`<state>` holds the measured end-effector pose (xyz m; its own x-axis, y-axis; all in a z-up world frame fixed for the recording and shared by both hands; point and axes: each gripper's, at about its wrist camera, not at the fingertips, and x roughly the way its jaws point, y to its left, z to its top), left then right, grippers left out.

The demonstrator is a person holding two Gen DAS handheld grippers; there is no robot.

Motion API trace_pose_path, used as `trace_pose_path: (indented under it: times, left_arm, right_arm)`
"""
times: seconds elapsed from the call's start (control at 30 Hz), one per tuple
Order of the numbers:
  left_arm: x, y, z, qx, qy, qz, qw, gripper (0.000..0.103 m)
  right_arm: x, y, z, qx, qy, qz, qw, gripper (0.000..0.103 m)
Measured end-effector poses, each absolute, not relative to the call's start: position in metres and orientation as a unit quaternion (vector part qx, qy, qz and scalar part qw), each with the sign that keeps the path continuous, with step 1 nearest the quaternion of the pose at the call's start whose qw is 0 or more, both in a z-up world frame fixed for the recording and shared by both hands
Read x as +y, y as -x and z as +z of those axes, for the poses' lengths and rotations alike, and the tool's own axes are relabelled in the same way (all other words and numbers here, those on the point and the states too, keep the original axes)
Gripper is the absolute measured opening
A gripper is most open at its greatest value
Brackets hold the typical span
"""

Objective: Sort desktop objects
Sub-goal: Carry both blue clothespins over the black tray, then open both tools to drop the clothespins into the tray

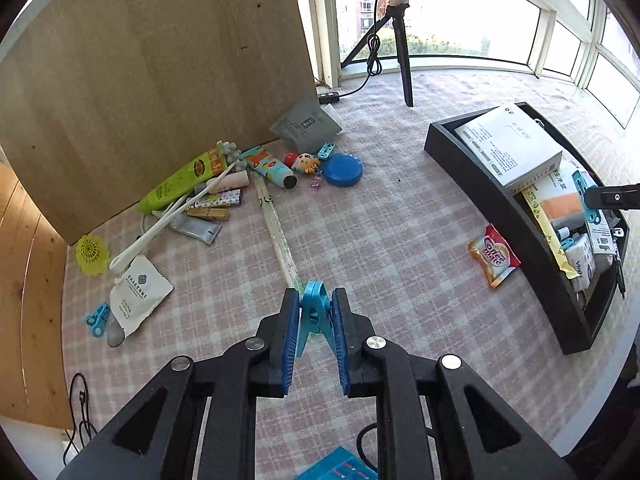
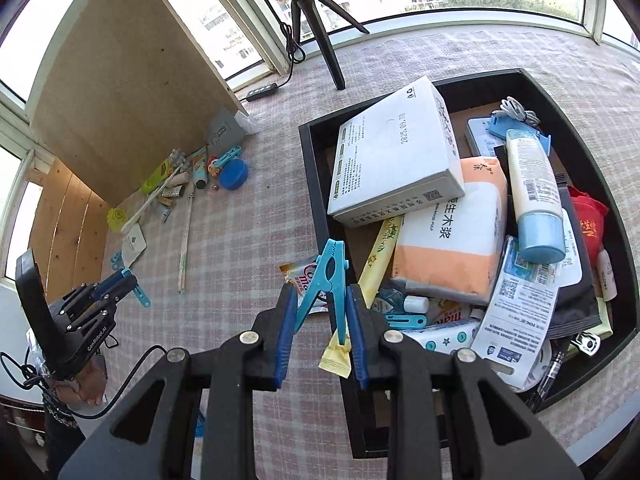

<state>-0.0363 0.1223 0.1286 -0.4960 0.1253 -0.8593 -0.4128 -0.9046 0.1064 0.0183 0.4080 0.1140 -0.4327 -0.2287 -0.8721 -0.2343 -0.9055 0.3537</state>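
In the left wrist view my left gripper (image 1: pixel 316 294) is shut on a blue clothespin (image 1: pixel 314 310), held above the checked tablecloth. My right gripper (image 2: pixel 320 289) is shut on a second blue clothespin (image 2: pixel 334 268), which hangs over the left rim of the black tray (image 2: pixel 316 184). The tray is full: a white box (image 2: pixel 392 152), an orange-and-white tissue pack (image 2: pixel 452 236), a white tube with a blue cap (image 2: pixel 534 196) and several packets. From the left wrist view the tray (image 1: pixel 500 208) lies at the right, with the right gripper (image 1: pixel 612 198) over it.
A loose pile lies by the wooden board (image 1: pixel 140 80): a green tube (image 1: pixel 180 182), a blue lid (image 1: pixel 343 170), a long pale stick (image 1: pixel 280 236), a yellow shuttlecock (image 1: pixel 93 254), a white sachet (image 1: pixel 138 294), another blue clip (image 1: pixel 98 320). A coffee creamer sachet (image 1: pixel 494 256) lies beside the tray. A tripod (image 1: pixel 402 52) stands at the back.
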Motion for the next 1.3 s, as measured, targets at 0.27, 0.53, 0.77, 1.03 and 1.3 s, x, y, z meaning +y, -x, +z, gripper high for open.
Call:
trace_pose_path:
  times: [0.27, 0.53, 0.77, 1.03, 1.3]
  left_arm:
    - [0.165, 0.019, 0.176, 0.139, 0.446, 0.867, 0.175, 0.015]
    - [0.263, 0.008, 0.191, 0.121, 0.425, 0.870, 0.218, 0.016]
    - [0.363, -0.005, 0.182, 0.113, 0.432, 0.850, 0.278, 0.016]
    - [0.430, -0.007, 0.169, 0.128, 0.455, 0.832, 0.290, 0.059]
    - [0.411, -0.010, 0.175, 0.128, 0.442, 0.849, 0.259, 0.056]
  right_arm:
    - [0.454, -0.032, 0.142, 0.190, 0.519, 0.834, 0.000, 0.025]
    - [0.522, -0.040, 0.162, 0.161, 0.509, 0.845, 0.034, 0.025]
    - [0.570, -0.047, 0.154, 0.142, 0.525, 0.837, 0.059, 0.025]
    - [0.595, -0.046, 0.139, 0.141, 0.544, 0.825, 0.057, 0.032]
    - [0.598, -0.053, 0.137, 0.149, 0.539, 0.827, 0.052, 0.035]
